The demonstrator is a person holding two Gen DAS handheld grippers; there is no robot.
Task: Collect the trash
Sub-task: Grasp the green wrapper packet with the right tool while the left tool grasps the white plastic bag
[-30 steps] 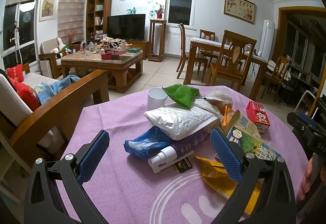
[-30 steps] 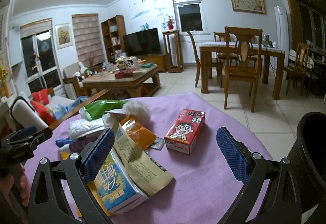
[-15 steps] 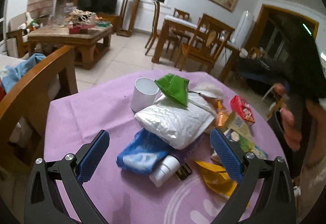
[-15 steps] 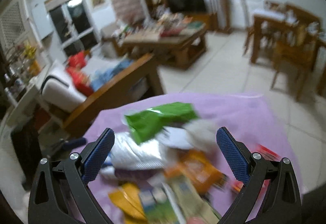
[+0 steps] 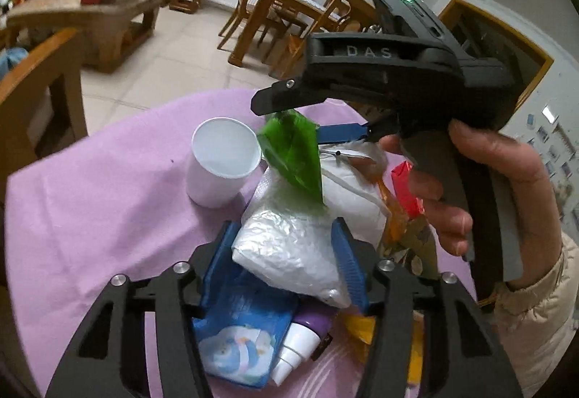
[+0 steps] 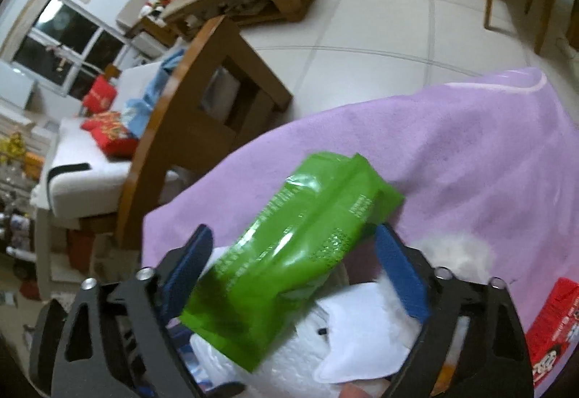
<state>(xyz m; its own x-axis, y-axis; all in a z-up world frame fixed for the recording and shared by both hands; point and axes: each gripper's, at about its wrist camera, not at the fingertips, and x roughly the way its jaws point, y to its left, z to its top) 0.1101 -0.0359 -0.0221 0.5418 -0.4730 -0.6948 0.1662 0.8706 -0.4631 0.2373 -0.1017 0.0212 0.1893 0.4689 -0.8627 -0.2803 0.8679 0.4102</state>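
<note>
Two claws crowd one trash heap (image 5: pixel 289 246), cup (image 5: pixel 220 166) beside.

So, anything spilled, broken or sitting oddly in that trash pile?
No spill or breakage shows. The white cup stands upright beside the heap. Only the green wrapper looks askew: it tilts up off the silver bag, between the right hand-held gripper's closing jaws.
</note>
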